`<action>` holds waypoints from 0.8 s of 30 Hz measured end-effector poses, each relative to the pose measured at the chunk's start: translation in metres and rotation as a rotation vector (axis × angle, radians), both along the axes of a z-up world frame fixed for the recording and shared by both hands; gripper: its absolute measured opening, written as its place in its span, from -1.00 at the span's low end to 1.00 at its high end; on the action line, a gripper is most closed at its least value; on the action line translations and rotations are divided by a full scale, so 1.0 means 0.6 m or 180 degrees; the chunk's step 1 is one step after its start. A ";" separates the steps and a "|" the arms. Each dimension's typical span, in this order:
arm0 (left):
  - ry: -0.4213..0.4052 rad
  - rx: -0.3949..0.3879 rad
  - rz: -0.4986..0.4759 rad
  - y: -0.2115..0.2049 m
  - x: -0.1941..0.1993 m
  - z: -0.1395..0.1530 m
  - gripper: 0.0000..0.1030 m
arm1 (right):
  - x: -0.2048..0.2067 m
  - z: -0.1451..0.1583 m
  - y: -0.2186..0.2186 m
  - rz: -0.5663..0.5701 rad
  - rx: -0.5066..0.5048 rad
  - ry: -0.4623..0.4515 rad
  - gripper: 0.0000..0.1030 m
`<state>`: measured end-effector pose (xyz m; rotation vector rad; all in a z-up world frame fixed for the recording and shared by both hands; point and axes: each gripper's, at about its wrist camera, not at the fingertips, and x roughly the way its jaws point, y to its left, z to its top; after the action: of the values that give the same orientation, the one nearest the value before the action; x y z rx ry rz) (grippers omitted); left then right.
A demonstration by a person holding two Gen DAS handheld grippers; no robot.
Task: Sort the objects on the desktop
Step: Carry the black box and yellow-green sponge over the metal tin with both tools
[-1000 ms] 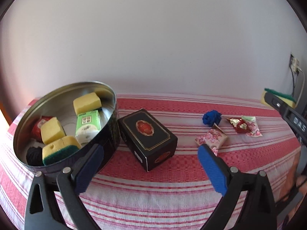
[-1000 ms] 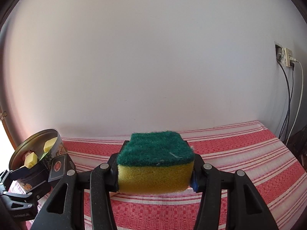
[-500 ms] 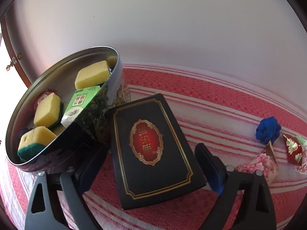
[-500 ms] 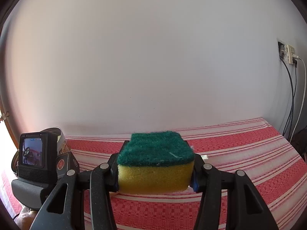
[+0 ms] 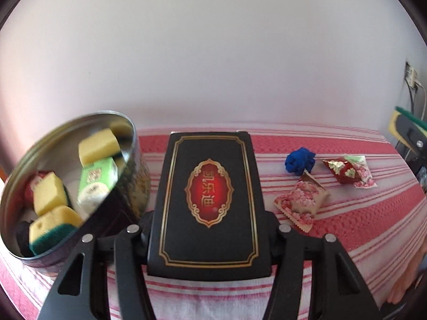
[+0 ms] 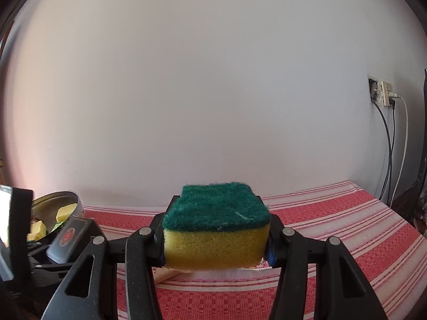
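My left gripper [image 5: 209, 229] is shut on a black box with a red and gold emblem [image 5: 209, 202], held level just right of the round metal tin [image 5: 130, 154]. The tin holds several yellow sponges, a green tissue pack [image 5: 97, 184] and dark items. My right gripper [image 6: 216, 242] is shut on a yellow sponge with a green scouring top [image 6: 216, 229], held above the red striped tablecloth [image 6: 347, 229]. The black box [image 6: 70, 236] and the tin [image 6: 57, 202] also show at the left of the right wrist view.
On the cloth to the right of the box lie a blue fabric ball [image 5: 300, 159], a pink flowered packet [image 5: 301, 202] and a red and gold packet [image 5: 347, 170]. A white wall stands behind the table. A wall socket with cables [image 6: 384, 93] is at the right.
My left gripper moved onto the black box, closed on it and turned it lengthwise beside the tin. My right gripper kept hold of the sponge and barely moved.
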<state>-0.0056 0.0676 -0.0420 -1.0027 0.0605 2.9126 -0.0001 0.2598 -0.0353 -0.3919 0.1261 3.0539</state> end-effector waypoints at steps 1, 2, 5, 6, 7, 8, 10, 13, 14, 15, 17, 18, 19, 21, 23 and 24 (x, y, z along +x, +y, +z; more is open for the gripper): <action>0.0113 -0.0028 -0.0031 -0.011 0.016 0.010 0.09 | 0.001 -0.002 -0.004 0.0012 0.0009 0.0005 0.06; 0.0205 -0.0062 -0.0028 -0.023 0.031 0.019 0.09 | 0.000 -0.003 -0.007 0.0042 0.0001 -0.0003 0.06; 0.0406 -0.0133 0.0052 -0.051 0.061 0.036 0.09 | 0.002 -0.002 -0.020 0.0078 -0.0001 -0.0016 0.06; 0.0462 -0.0129 0.0064 -0.062 0.071 0.038 0.09 | 0.004 -0.003 -0.028 0.0081 0.0024 -0.0008 0.06; 0.0512 -0.0136 0.0076 -0.071 0.079 0.039 0.09 | 0.007 -0.004 -0.037 0.0089 0.0065 -0.0005 0.06; 0.0540 -0.0164 0.0104 -0.088 0.063 0.036 0.09 | 0.010 -0.006 -0.046 0.0100 0.0111 -0.0010 0.06; 0.0556 -0.0239 0.0118 -0.100 0.066 0.028 0.09 | 0.016 -0.011 -0.065 0.0123 0.0179 -0.0043 0.06; 0.0539 -0.0302 0.0104 -0.111 0.070 0.017 0.09 | 0.029 -0.012 -0.086 0.0165 0.0196 -0.0069 0.06; 0.0523 -0.0295 0.0111 -0.112 0.071 0.018 0.09 | 0.038 -0.013 -0.091 0.0174 0.0209 -0.0053 0.06; 0.0521 -0.0234 0.0116 -0.112 0.069 0.016 0.09 | 0.044 -0.013 -0.100 0.0181 0.0231 -0.0033 0.06; 0.0550 -0.0202 0.0158 -0.112 0.066 0.013 0.09 | 0.053 -0.009 -0.122 0.0212 0.0278 -0.0002 0.06; 0.0568 -0.0215 0.0161 -0.114 0.068 0.014 0.09 | 0.056 -0.009 -0.131 0.0235 0.0296 0.0001 0.06; 0.0590 -0.0219 0.0163 -0.117 0.069 0.014 0.09 | 0.062 -0.009 -0.143 0.0254 0.0308 0.0003 0.06; 0.0637 -0.0217 0.0171 -0.124 0.075 0.016 0.09 | 0.068 -0.008 -0.159 0.0279 0.0297 0.0020 0.06; 0.0679 -0.0200 0.0202 -0.133 0.076 0.021 0.09 | 0.073 -0.008 -0.173 0.0302 0.0292 0.0045 0.06; 0.0694 -0.0192 0.0215 -0.138 0.076 0.023 0.09 | 0.075 -0.006 -0.181 0.0316 0.0290 0.0056 0.06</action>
<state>0.0400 -0.0152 -0.0281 -0.7029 0.1274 3.0874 0.0447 0.1512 -0.0391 -0.3764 -0.0329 3.1466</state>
